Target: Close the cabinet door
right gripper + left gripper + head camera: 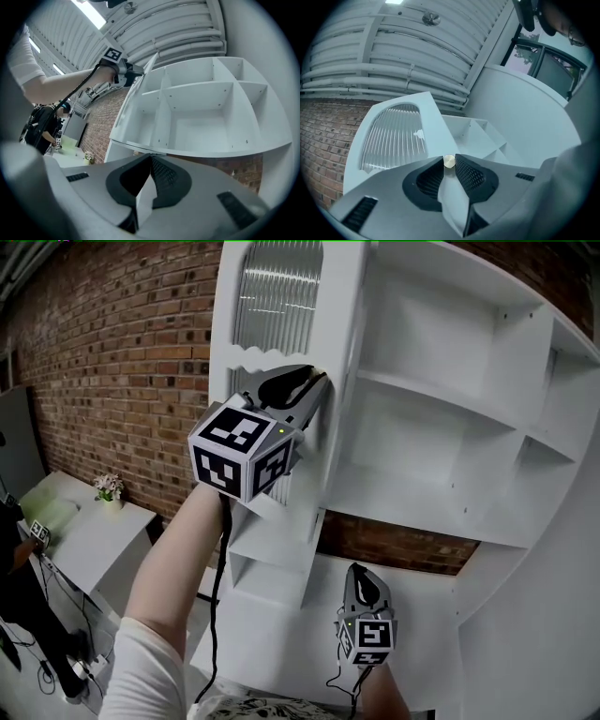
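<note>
The white cabinet stands with its shelves bare. Its door, with a ribbed glass pane, stands out from the front on the left. In the left gripper view the door fills the middle, and a small brass knob sits between the tips of my left gripper, whose pads press on it. In the head view my left gripper is against the door's edge. My right gripper hangs lower, below the shelves, shut with nothing in it. The right gripper view shows the cabinet and the left gripper at the door.
A brick wall runs behind and left of the cabinet. A white table at the lower left bears a small flower pot. A person stands at the far left edge, and cables lie on the floor there.
</note>
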Motion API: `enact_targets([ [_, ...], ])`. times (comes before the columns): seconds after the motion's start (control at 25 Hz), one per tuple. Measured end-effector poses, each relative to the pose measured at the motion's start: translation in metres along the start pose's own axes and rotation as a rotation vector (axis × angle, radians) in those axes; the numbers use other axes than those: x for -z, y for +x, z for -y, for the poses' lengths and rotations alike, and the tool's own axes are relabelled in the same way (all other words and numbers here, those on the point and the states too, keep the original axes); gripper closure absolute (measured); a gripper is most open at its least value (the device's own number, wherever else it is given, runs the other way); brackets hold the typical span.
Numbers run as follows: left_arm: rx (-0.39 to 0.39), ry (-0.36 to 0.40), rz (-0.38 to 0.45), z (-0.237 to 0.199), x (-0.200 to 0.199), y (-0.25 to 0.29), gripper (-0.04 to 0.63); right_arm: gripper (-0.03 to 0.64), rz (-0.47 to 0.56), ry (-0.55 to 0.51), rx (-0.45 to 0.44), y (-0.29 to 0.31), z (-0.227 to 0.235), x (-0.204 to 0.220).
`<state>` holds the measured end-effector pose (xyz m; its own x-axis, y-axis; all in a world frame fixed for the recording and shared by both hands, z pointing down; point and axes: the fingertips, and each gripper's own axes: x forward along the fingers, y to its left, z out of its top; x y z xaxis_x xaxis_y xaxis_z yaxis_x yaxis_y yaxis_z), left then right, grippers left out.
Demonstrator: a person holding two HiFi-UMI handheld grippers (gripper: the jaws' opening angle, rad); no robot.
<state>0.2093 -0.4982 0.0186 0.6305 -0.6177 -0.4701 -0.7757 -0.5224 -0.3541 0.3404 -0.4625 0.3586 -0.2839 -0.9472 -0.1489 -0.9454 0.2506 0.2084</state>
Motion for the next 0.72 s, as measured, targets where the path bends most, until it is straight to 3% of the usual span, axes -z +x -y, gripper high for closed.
enact_targets([
  [0.36, -0.054, 0.000, -0.025, 0.000, 0.021, 0.037, 0.505, 0.609, 0.004, 0.000, -0.012, -0.001, 0.039, 0.011],
  [0.72, -0.086, 0.047, -0.077, -0.003, 0.043, 0.066, 0.505, 0.609, 0.024, 0.011, -0.018, 0.013, 0.061, 0.014],
])
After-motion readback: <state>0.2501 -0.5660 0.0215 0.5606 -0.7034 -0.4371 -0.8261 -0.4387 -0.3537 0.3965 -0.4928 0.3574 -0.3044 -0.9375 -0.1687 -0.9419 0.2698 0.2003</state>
